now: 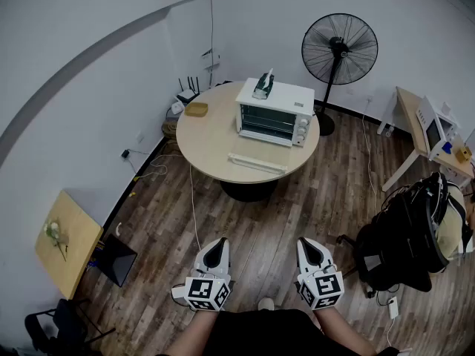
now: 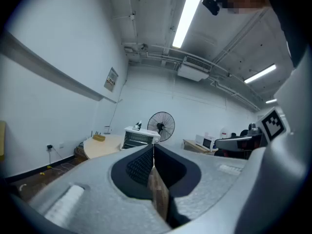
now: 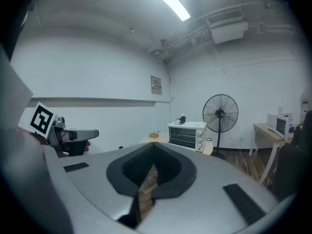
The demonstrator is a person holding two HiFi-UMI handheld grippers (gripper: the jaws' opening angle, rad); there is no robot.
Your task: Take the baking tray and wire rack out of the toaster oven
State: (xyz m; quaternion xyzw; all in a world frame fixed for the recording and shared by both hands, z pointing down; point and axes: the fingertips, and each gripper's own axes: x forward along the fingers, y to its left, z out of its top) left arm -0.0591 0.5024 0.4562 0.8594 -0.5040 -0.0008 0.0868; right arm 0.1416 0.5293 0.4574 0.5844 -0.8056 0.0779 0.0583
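While left gripper (image 1: 216, 246), right gripper (image 1: 308, 245) sit closed, empty, toaster oven (image 1: 274, 112) well ahead

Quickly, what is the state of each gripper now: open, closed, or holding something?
Left gripper: closed, jaws together, holding nothing.
Right gripper: closed, jaws together, holding nothing.

Toaster oven (image 1: 275, 113) on round table (image 1: 211, 145), standing fan (image 1: 339, 49) behind its right, desk (image 1: 410, 111) far right
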